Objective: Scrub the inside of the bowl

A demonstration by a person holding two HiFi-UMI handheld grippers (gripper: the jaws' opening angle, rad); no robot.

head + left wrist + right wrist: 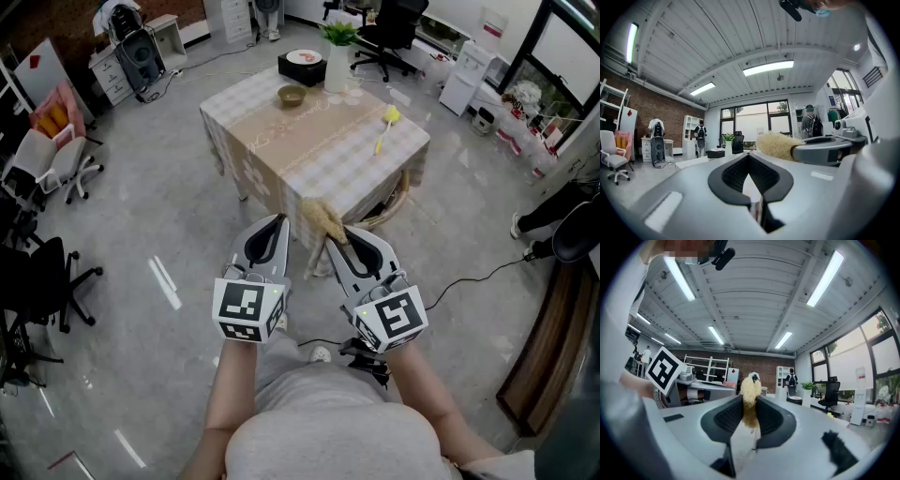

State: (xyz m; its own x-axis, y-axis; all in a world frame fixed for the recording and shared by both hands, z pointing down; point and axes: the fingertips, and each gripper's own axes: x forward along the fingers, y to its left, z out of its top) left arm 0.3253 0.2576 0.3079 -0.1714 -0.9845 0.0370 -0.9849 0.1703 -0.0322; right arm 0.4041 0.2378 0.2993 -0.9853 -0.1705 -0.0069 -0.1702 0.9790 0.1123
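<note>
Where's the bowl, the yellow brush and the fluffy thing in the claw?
bowl (292,95), head view, on its inside.
yellow brush (391,115), head view, on its fluffy yellow head.
straw-coloured scrubber (749,390), right gripper view, on its pale bristly tuft.

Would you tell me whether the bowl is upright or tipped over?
Upright: the bowl rests on the table, its opening facing up.

table (319,159): checked cloth | far side: bowl (292,95), black box (302,67), white vase (337,67) | right: yellow brush (386,124)
</note>
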